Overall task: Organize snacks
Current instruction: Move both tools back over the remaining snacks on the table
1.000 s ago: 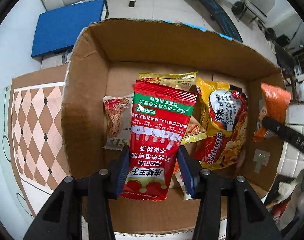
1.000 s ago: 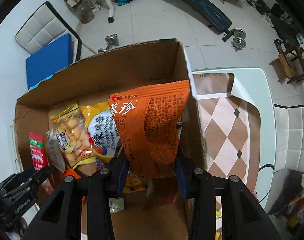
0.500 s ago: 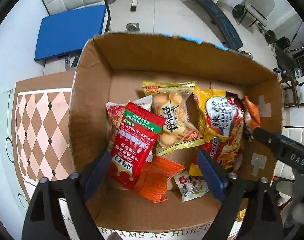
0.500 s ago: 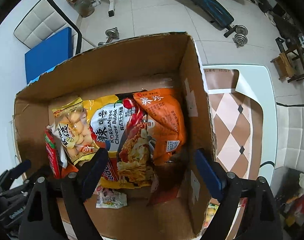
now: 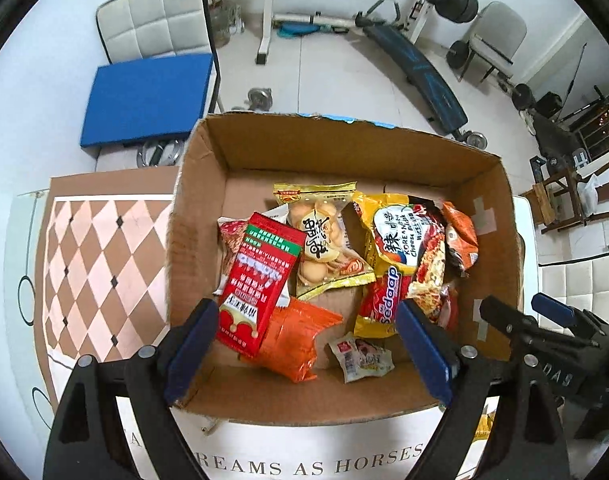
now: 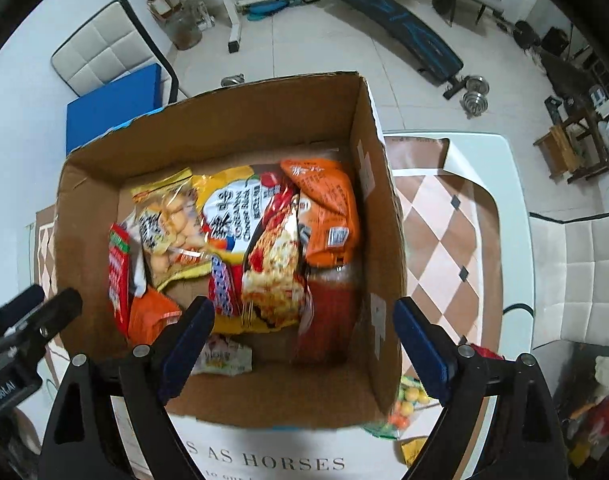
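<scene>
An open cardboard box (image 5: 192,216) (image 6: 378,216) stands on the table and holds several snack packs. A red pack (image 5: 256,280) leans at the box's left side. An orange pack (image 6: 324,208) lies at the right side next to a yellow noodle pack (image 5: 388,256) (image 6: 240,216). A clear pack of round biscuits (image 5: 320,240) lies in the middle. My left gripper (image 5: 308,344) is open and empty above the box's near edge. My right gripper (image 6: 304,340) is open and empty above the box's near right part.
A checkered mat (image 5: 92,264) covers the table around the box. A candy pack (image 6: 404,404) lies on the table by the box's near right corner. Chairs (image 5: 156,16) and gym equipment (image 5: 408,56) stand on the floor beyond.
Both grippers opened and pulled back up from the box. The red pack dropped to the box's left side and the orange pack dropped to its right side.
</scene>
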Demonstrator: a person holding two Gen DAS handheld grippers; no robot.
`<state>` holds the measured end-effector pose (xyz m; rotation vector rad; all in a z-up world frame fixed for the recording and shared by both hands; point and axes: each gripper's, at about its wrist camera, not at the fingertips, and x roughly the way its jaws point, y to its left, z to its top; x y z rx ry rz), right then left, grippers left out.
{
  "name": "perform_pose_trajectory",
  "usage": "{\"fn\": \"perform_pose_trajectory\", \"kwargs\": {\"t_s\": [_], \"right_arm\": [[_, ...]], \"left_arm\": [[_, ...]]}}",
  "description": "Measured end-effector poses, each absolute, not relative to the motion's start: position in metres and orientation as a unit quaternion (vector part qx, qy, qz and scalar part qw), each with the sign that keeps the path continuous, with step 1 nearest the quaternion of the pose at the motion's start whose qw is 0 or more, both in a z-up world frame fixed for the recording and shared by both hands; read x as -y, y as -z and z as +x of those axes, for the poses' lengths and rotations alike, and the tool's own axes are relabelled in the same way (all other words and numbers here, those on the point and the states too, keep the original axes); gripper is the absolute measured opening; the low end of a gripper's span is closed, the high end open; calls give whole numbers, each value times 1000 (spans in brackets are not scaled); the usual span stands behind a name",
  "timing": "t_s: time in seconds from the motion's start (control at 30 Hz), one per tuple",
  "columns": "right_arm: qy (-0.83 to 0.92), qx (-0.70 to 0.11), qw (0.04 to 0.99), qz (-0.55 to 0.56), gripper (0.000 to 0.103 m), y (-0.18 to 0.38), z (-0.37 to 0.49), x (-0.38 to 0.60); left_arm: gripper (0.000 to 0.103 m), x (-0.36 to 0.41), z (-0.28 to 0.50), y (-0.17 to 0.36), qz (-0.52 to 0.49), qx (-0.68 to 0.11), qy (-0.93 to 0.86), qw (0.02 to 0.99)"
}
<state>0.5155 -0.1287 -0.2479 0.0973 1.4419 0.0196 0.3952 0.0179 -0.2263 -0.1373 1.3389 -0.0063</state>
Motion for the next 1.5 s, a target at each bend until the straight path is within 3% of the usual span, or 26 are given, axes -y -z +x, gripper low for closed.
{"fn": "perform_pose_trajectory", "kwargs": {"t_s": [0.93,1.03,1.3,1.5], "right_arm": [[-32,-563,824,46,93,140,363,116],[-34,-574,816,59,96,146,357,120],[62,-650,737,174,97,242,308,209],[174,-671,623,362,97,332,267,310]], "left_arm": [[90,-2,252,139,-48,-511,6,858],[90,1,242,143,-49,-516,8,855],[90,3,212,207,-60,-575,-4,816],[90,8,202,257,-79,-623,-12,778]]}}
